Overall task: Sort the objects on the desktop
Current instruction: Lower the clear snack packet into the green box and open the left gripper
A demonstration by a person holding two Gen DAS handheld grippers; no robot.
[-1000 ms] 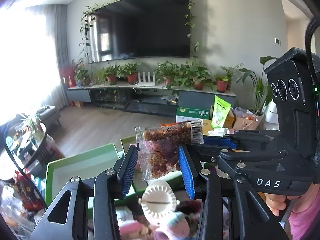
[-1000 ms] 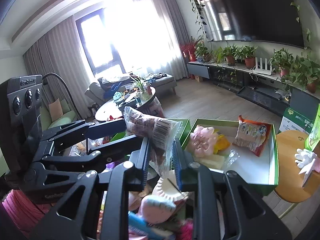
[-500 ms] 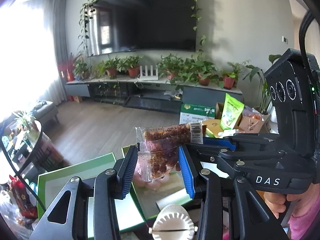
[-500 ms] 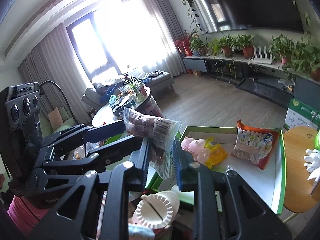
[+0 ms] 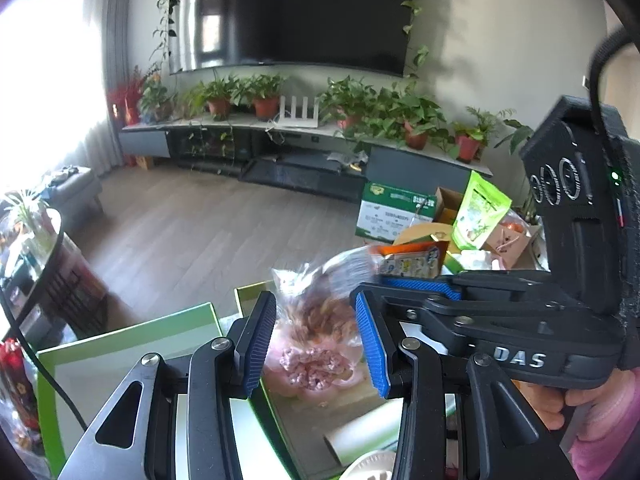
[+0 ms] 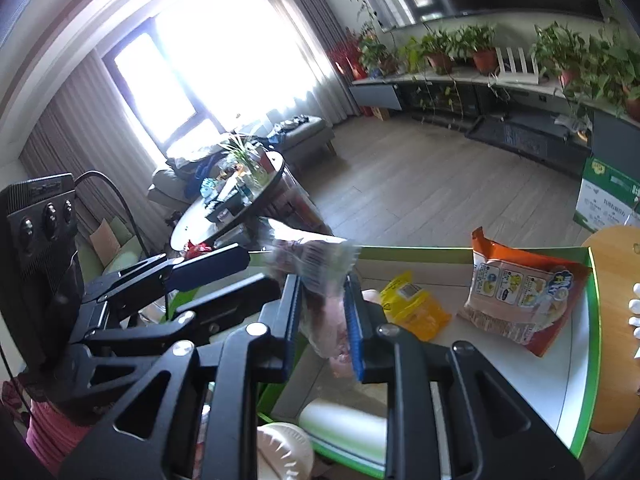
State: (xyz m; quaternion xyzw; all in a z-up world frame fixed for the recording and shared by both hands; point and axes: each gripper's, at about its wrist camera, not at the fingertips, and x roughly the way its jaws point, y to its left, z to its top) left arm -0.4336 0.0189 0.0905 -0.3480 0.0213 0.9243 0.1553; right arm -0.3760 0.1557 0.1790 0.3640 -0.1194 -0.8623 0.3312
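We hold the clear snack bag (image 5: 320, 312) clamped between both grippers, left gripper (image 5: 316, 336) and right gripper (image 6: 322, 312), above the green-rimmed tray (image 6: 576, 364) holding an orange packet (image 6: 516, 296)

We looked into a living room with a pale wall (image 5: 500, 60) carrying a large dark television (image 5: 296, 12) framed by trailing vines. Below it ran a long low cabinet (image 5: 304, 152) lined with potted plants (image 5: 384, 112). The floor (image 5: 192, 236) was grey-brown wood planking. Strong daylight poured through a tall window (image 6: 224, 64) flanked by brown curtains (image 6: 60, 128). Near it stood a round dark coffee table (image 6: 228, 204), cluttered on top, with a grey ottoman (image 6: 308, 136) close behind it.
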